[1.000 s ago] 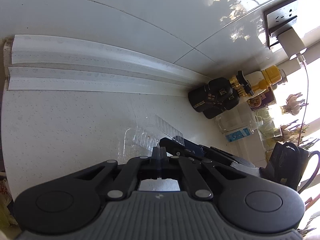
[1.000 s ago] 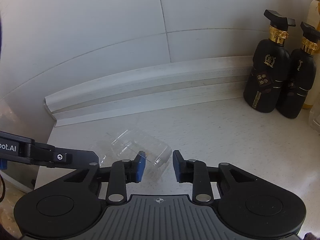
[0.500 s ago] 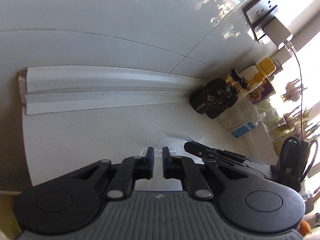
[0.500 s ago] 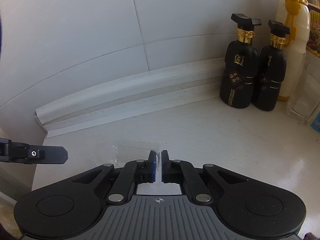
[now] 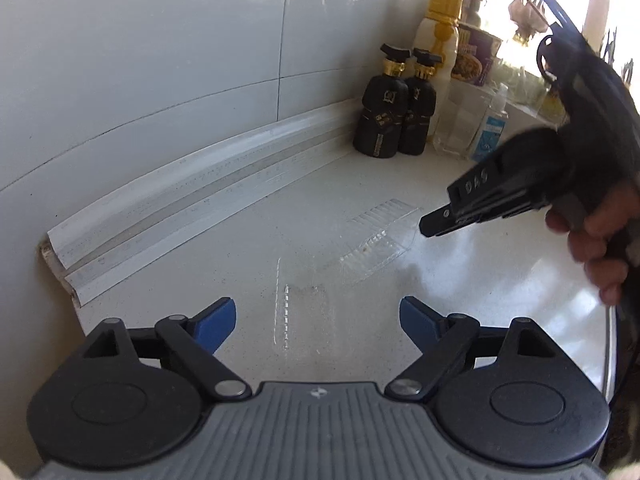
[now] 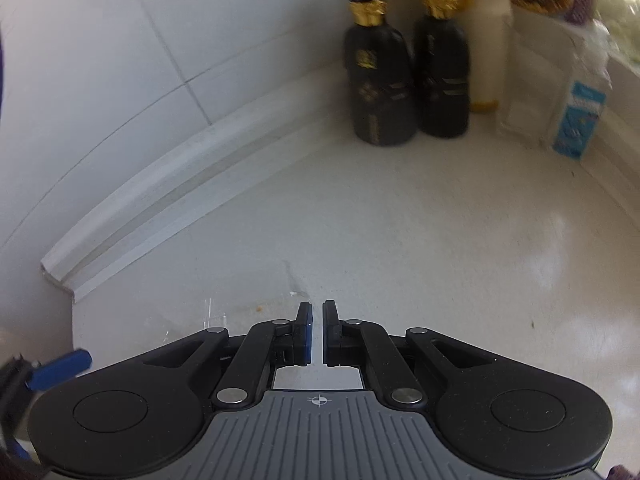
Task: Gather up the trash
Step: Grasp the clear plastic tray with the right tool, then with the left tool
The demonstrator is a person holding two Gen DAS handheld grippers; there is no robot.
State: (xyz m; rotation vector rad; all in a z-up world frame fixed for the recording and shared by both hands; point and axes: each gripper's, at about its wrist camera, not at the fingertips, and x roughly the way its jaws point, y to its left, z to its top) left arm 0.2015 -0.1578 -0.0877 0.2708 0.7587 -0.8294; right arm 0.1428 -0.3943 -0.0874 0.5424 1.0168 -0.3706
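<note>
Two states: left hand-held gripper [image 5: 316,320] opening over clear plastic packaging [image 5: 344,256], right hand-held gripper [image 6: 317,332] clamped on it.

Counter [image 5: 248,240] ahead of the left gripper [image 5: 316,320] fingers lies bare up to the wall trim [image 5: 192,196]. Two black bottles [image 5: 394,104] block the far corner, beyond and right of the fingers. Right gripper [image 5: 436,220] occupies the right-hand side

Both wrist views: countertop [image 5: 248,240], close
</note>
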